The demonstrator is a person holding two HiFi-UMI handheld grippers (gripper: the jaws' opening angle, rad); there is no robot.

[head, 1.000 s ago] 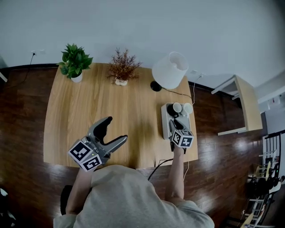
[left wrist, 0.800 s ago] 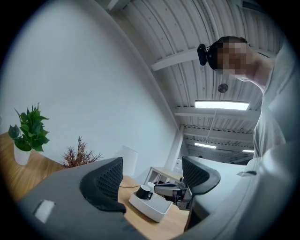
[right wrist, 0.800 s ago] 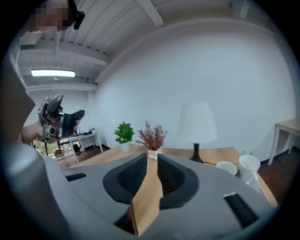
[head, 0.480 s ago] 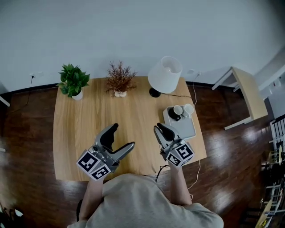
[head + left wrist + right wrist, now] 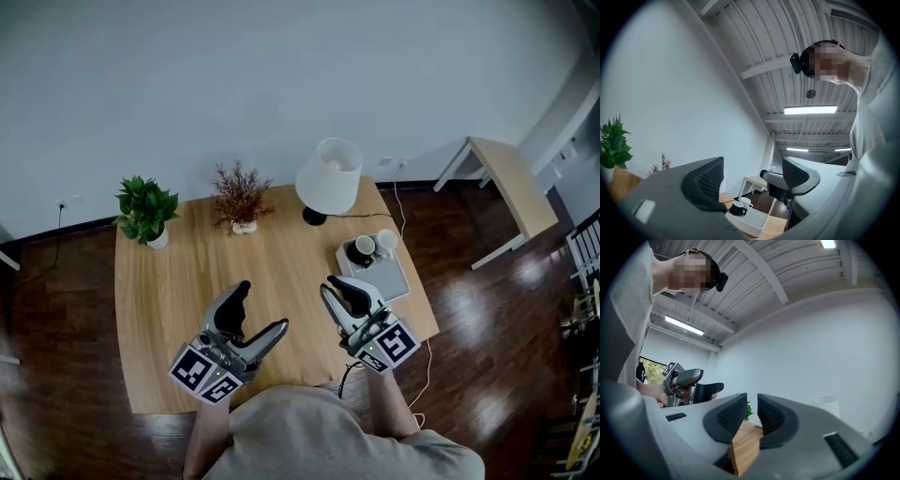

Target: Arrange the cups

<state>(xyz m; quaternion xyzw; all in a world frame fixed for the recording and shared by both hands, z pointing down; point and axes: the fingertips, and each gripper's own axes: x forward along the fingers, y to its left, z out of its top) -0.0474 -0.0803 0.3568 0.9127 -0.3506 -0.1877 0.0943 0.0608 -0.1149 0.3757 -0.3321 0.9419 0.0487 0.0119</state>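
Note:
A black cup (image 5: 364, 249) and a white cup (image 5: 385, 242) stand side by side at the far end of a pale tray (image 5: 387, 277) on the right of the wooden table (image 5: 178, 272). My right gripper (image 5: 332, 287) hangs above the table left of the tray, shut with nothing between its pads, well short of the cups. My left gripper (image 5: 262, 307) is held over the table's front middle, open and empty. In the left gripper view the black cup (image 5: 737, 209), the white cup (image 5: 746, 202) and the tray (image 5: 753, 226) show between the open jaws of the left gripper (image 5: 752, 176). In the right gripper view the right gripper (image 5: 751, 413) shows only a thin slit.
A white-shaded lamp (image 5: 328, 176) stands behind the tray, its cord (image 5: 389, 217) trailing right. A dried twig plant (image 5: 240, 199) and a green potted plant (image 5: 145, 208) stand along the back edge. A small side table (image 5: 511, 192) is off to the right on the dark floor.
My right gripper has come up and back from over the tray to left of it, with its jaws shut. The left gripper rose a little. The head view has shifted.

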